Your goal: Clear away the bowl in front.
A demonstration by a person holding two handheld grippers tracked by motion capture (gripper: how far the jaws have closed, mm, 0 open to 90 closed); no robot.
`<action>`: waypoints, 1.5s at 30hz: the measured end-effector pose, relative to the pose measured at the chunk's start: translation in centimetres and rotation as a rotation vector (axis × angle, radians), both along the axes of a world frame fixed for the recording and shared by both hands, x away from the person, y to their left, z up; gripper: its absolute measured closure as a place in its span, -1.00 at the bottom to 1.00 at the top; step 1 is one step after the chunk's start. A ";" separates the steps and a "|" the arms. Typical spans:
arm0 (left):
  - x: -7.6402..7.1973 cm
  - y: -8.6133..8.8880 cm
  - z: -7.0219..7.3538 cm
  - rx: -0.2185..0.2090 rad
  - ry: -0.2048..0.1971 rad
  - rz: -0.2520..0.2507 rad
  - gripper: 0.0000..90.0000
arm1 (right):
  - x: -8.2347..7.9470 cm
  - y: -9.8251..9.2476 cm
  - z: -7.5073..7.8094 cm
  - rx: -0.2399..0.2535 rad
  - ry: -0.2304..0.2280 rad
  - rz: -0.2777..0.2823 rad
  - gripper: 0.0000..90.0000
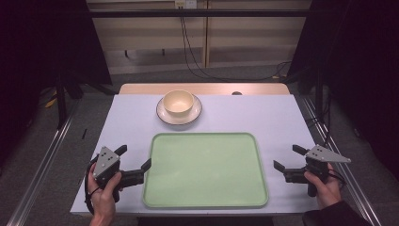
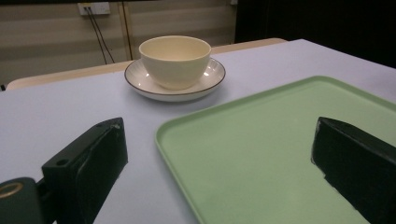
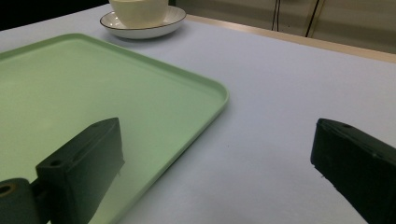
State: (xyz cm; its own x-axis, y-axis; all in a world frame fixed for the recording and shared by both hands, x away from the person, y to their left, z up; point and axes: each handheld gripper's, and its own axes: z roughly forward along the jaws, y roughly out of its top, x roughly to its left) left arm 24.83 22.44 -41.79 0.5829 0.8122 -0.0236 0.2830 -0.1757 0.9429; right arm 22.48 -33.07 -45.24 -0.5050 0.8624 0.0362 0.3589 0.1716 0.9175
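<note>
Beside tray (image 1: 205, 170) edges, claws wide, table (image 1: 263, 113) bare

The high view looks forward and down from above the near edge of the table (image 1: 282, 113), taking in all of it. The left gripper view sits low at the green tray (image 2: 261, 154)'s near-left corner, facing far and rightward; the right gripper view sits low off its right edge, facing far and leftward. All three share the tray and the far bowl (image 2: 175, 58) on its saucer (image 3: 142, 25) — seen close in the gripper views.
</note>
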 end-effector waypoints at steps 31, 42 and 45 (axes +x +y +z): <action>6.8 -2.3 -0.7 0.074 0.054 -0.042 -0.93 | 0.0 0.0 -0.1 0.028 0.006 0.022 -0.95; 9.4 -2.1 0.1 0.075 0.031 -0.030 -0.94 | 0.0 0.0 -0.1 0.025 -0.011 0.022 -0.95; 10.0 -2.2 0.3 0.069 0.032 -0.030 -0.95 | 0.0 -0.1 -0.1 0.020 -0.014 0.028 -0.95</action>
State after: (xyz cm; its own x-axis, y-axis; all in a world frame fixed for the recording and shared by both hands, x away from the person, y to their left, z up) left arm 34.84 20.22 -41.47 0.6071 0.7945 0.0131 0.3066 -0.2493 0.9186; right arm 22.45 -33.16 -45.29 -0.5298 0.8468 0.0466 0.3415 0.1627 0.9257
